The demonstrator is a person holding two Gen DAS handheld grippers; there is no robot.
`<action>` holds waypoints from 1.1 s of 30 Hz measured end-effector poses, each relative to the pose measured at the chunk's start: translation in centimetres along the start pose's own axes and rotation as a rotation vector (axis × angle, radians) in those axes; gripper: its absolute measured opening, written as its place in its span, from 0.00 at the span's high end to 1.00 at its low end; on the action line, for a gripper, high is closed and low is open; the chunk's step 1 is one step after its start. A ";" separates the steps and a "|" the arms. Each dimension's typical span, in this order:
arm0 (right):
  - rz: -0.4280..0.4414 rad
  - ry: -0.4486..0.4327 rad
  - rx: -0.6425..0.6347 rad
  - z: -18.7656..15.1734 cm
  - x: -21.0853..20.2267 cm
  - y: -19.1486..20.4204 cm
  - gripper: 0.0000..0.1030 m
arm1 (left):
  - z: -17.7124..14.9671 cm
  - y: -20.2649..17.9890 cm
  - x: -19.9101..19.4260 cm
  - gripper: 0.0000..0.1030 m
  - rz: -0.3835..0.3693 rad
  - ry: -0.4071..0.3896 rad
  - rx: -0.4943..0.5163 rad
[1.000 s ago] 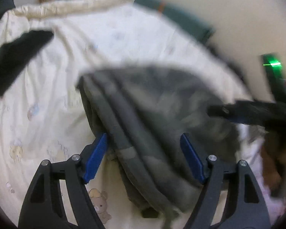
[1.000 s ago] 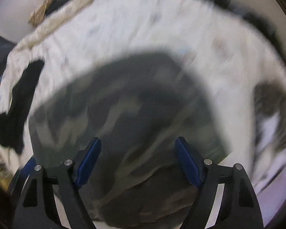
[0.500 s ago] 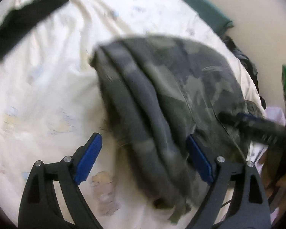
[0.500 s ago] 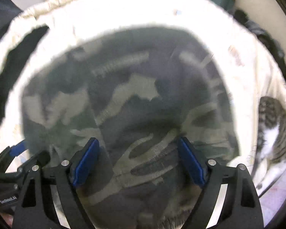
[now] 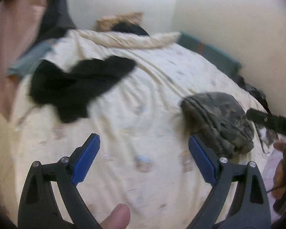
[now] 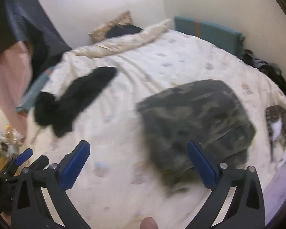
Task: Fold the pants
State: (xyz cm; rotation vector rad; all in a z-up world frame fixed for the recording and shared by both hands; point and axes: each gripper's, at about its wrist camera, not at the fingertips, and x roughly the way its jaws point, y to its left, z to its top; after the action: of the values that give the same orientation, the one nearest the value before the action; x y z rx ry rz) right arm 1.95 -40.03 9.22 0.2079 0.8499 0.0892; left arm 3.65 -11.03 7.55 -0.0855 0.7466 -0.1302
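While our left tongs [image 5: 144, 157] hang over the bed [image 5: 143, 114], their blue pads [image 5: 85, 159] are spreading apart with only the cream sheet between them; they grip nothing. Our right tongs [image 6: 138, 164] are likewise opening, spread very wide, and they too are empty, though the right-hand pad sits in front of the near edge of the pants in that view.

We see the camouflage pants [image 6: 195, 122] lying folded into a compact bundle on the sheet, toward the right side of the bed as both cameras see it. From the left wrist the pants [image 5: 219, 120] show just beyond the right pad, with the fingers of the right tongs [image 5: 270, 121] reaching in from the right edge of the picture, beside the bundle.

A black garment [image 5: 80, 87] lies spread on the left part of the bed, well apart from the pants. A tabby-and-white cat [image 6: 282, 126] stands at the bed's right edge, near the bundle. A teal cushion [image 6: 206, 33] rests against the wall at the far side. A thumb tip [image 5: 117, 217] shows at the bottom of the left view. Both pictures are blurred.
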 end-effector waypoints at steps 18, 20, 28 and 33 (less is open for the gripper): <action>0.053 -0.108 -0.245 -11.4 -0.7 13.8 0.00 | -9.6 13.2 -8.8 0.00 0.286 -0.115 -0.096; 0.059 -0.107 -0.204 -11.3 0.3 13.5 0.00 | -9.6 12.9 -7.7 0.00 0.277 -0.089 -0.081; -0.001 -0.150 -0.257 -11.6 1.4 14.2 0.00 | -8.7 12.9 -5.6 0.00 0.247 -0.073 -0.145; -0.035 -0.152 -0.269 -11.6 1.7 13.8 0.00 | -8.6 11.0 -5.5 0.00 0.245 -0.108 -0.071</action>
State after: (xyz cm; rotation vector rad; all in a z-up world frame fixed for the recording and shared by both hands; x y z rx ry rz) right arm -5.62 -24.63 3.58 -0.0526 0.6818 0.1522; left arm -5.28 0.43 3.58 -0.0670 0.6487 0.1337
